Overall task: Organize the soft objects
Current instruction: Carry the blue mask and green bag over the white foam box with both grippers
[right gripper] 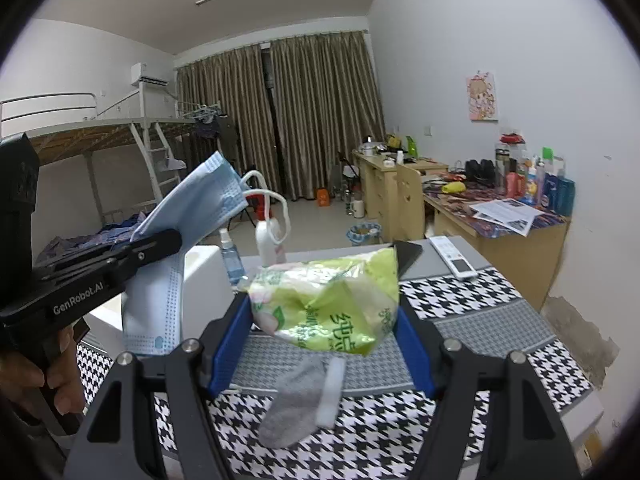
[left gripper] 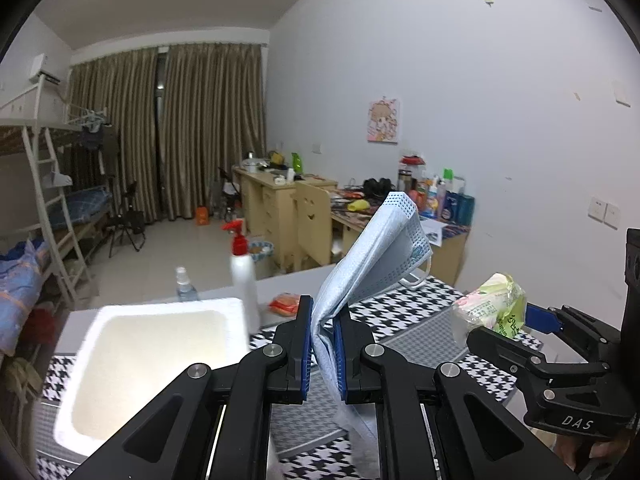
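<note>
Here, both soft things hung lifted above the table.
The left gripper (left gripper: 322,354) had its jaws clamped on a limp face mask (left gripper: 376,256); the right gripper (right gripper: 322,350) squeezed a light, crushable tissue pack (right gripper: 332,300) by its sides.

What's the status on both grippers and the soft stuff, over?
Left gripper shut on mask, lifted. Right gripper shut on tissue pack, lifted. Sock on mat. White box left, path clear.
</note>
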Demonstrator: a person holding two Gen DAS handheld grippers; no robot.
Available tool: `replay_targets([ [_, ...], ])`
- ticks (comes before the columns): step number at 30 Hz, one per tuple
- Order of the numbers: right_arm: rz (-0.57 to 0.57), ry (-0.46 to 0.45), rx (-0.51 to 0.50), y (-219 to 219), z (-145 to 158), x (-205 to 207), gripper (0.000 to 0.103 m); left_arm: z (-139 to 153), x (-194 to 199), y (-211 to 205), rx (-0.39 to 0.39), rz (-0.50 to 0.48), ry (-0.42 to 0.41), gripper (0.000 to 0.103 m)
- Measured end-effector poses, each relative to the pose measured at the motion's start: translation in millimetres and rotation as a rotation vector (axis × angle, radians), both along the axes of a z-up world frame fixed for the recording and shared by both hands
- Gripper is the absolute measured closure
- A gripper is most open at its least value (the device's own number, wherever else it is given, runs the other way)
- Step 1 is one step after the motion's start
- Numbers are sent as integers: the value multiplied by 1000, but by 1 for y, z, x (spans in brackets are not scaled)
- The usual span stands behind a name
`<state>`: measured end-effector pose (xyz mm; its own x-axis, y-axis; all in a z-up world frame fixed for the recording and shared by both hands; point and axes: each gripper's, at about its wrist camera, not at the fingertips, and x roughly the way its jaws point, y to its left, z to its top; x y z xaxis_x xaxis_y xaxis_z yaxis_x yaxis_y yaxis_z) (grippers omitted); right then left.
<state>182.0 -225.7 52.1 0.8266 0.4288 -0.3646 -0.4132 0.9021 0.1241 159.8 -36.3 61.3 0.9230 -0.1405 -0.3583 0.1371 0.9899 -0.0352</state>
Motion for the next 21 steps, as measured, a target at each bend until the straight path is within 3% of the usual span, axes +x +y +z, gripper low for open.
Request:
replay_targets([
  [21, 189, -47, 5, 73, 17, 11, 29, 14, -7, 67, -5, 177, -51, 92],
])
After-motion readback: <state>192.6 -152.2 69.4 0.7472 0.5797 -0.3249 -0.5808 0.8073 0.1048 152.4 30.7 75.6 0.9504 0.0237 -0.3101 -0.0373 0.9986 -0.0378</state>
